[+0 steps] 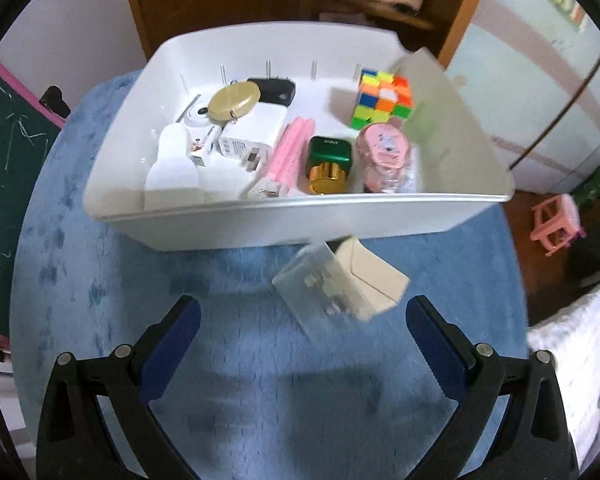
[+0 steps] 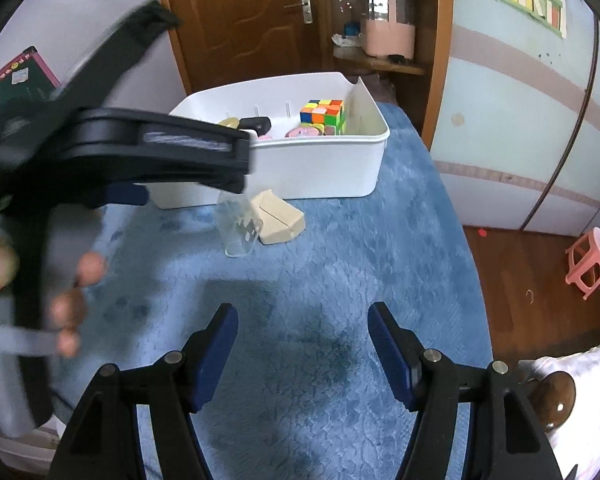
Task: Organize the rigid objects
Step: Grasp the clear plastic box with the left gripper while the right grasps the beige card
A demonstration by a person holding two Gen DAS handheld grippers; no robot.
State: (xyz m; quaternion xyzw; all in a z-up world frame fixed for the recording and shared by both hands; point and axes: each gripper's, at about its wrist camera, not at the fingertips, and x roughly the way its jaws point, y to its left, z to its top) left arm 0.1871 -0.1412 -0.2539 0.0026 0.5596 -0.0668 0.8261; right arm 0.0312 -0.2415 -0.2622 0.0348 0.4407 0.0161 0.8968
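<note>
A clear plastic box and a beige box lie together on the blue cloth in front of the white bin. The bin holds a colour cube, a green and gold box, a pink jar, pink sticks, white chargers and a gold disc. My left gripper is open and empty, just short of the two boxes. My right gripper is open and empty, further back above the cloth. The left gripper's body crosses the right wrist view and hides part of the bin. The boxes also show there.
The blue cloth covers a round table whose edge drops off at right. A pink stool stands on the wooden floor. A wooden door and a shelf with a pink container are behind the bin. A white bedcover lies at lower right.
</note>
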